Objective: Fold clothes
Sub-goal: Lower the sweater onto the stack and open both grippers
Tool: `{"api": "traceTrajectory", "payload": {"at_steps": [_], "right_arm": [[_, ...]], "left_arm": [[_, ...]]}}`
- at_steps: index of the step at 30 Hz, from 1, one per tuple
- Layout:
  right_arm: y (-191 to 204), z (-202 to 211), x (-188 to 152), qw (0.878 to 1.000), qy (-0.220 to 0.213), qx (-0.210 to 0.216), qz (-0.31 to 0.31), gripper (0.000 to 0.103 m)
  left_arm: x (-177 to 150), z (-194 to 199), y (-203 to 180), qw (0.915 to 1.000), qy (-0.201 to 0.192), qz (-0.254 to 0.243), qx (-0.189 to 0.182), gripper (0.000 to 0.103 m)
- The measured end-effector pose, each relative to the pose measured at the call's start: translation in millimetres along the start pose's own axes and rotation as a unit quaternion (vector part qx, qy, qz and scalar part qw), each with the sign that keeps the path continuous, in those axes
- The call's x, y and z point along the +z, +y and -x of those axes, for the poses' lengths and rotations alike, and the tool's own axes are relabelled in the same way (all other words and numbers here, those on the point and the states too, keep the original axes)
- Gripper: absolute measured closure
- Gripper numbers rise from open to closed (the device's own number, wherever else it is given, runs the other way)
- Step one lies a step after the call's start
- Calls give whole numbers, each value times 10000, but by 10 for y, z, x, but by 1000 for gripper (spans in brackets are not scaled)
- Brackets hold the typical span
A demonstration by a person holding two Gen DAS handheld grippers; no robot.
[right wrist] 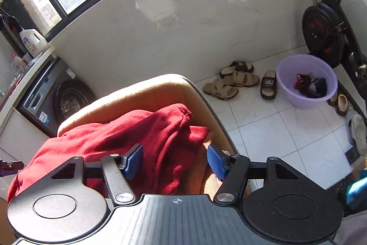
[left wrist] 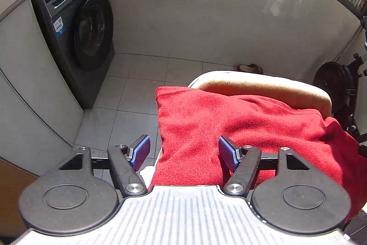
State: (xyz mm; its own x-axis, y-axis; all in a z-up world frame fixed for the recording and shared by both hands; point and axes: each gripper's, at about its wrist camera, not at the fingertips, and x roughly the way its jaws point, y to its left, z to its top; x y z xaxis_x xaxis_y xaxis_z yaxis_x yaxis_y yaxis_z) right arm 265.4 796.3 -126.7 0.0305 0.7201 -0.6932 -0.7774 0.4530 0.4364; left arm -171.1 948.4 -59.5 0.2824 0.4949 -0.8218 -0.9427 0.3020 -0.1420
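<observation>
- Garment (left wrist: 229, 125), red fleece, lies heaped on the chair (left wrist: 263, 84).
- My left gripper (left wrist: 184, 149) gapes over the garment's near edge.
- My right gripper (right wrist: 175, 159) gapes too, straddling its other end.

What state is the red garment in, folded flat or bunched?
Bunched. The red garment lies in a rumpled heap on the chair, with ridges and loose overlapping layers; one edge hangs off the seat.
</observation>
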Motion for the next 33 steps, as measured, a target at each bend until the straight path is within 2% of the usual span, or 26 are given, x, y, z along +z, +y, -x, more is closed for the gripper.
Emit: {"api": "traceTrajectory", "payload": {"at_steps": [5, 7, 8, 9, 10, 11, 12, 13, 15, 17, 20, 21, 23, 24, 25, 26, 27, 28, 29, 30, 31, 32, 33], "right_arm": [[-315, 421, -363, 9915, 245, 838, -967, 43], [-307, 454, -522, 9898, 382, 903, -1037, 43], [-297, 440, -570, 9901, 423, 870, -1018, 46], [-266, 439, -618, 9906, 401, 844, -994, 58], [-233, 438, -663, 9913, 371, 807, -973, 68], [-197, 443, -685, 9924, 288, 697, -972, 88], [-172, 463, -662, 9930, 204, 633, -973, 93], [-122, 548, -594, 9941, -3, 602, -905, 94], [-12, 738, -456, 9958, -420, 490, -646, 95], [8, 889, -336, 9963, -627, 290, -513, 95], [-100, 795, -362, 9984, -362, 58, -438, 96], [-116, 675, -468, 9992, -178, -60, -343, 96], [-113, 482, -661, 9995, 87, -190, -224, 96], [-82, 443, -730, 9995, 53, -248, -167, 95], [-48, 407, -794, 9995, 15, -306, -112, 95], [6, 399, -821, 9993, -56, -368, -74, 92], [43, 415, -834, 9987, -142, -475, -68, 80], [79, 434, -845, 9980, -225, -579, -64, 71], [103, 479, -848, 9974, -293, -662, -72, 53], [145, 549, -870, 9970, -382, -676, -64, 37], [189, 631, -872, 9964, -489, -690, -16, 33], [232, 724, -872, 9954, -601, -736, 88, 27], [290, 812, -888, 9939, -697, -825, 217, 15]], "left_arm": [[-363, 256, 364, 9955, 298, 764, -482, 27], [-533, 239, 471, 9906, 491, 1095, -658, 27], [-598, 237, 488, 9893, 459, 1205, -688, 27], [-629, 240, 501, 9885, 365, 1290, -703, 27], [-657, 244, 514, 9876, 265, 1372, -717, 32], [-650, 248, 494, 9877, 239, 1373, -710, 61], [-640, 252, 469, 9879, 221, 1365, -700, 80], [-619, 259, 428, 9890, 234, 1316, -635, 91], [-594, 319, 359, 9926, 99, 1102, -499, 93], [-592, 348, 331, 9953, 35, 907, -334, 93], [-685, 238, 383, 9954, 212, 916, -204, 92], [-722, 195, 380, 9957, 262, 874, -146, 92], [-786, 132, 356, 9966, 316, 763, 1, 87], [-801, 142, 334, 9971, 270, 700, 115, 84], [-815, 155, 312, 9975, 219, 638, 232, 73], [-817, 186, 293, 9973, 144, 595, 396, 57], [-813, 234, 284, 9969, 49, 571, 541, 50], [-807, 283, 277, 9961, -49, 550, 683, 35], [-812, 347, 272, 9958, -166, 534, 730, 29], [-818, 413, 267, 9953, -285, 518, 766, 29], [-830, 478, 234, 9952, -412, 449, 771, 24], [-843, 543, 199, 9949, -540, 375, 771, 14], [-857, 607, 163, 9943, -668, 301, 771, 9]]}}
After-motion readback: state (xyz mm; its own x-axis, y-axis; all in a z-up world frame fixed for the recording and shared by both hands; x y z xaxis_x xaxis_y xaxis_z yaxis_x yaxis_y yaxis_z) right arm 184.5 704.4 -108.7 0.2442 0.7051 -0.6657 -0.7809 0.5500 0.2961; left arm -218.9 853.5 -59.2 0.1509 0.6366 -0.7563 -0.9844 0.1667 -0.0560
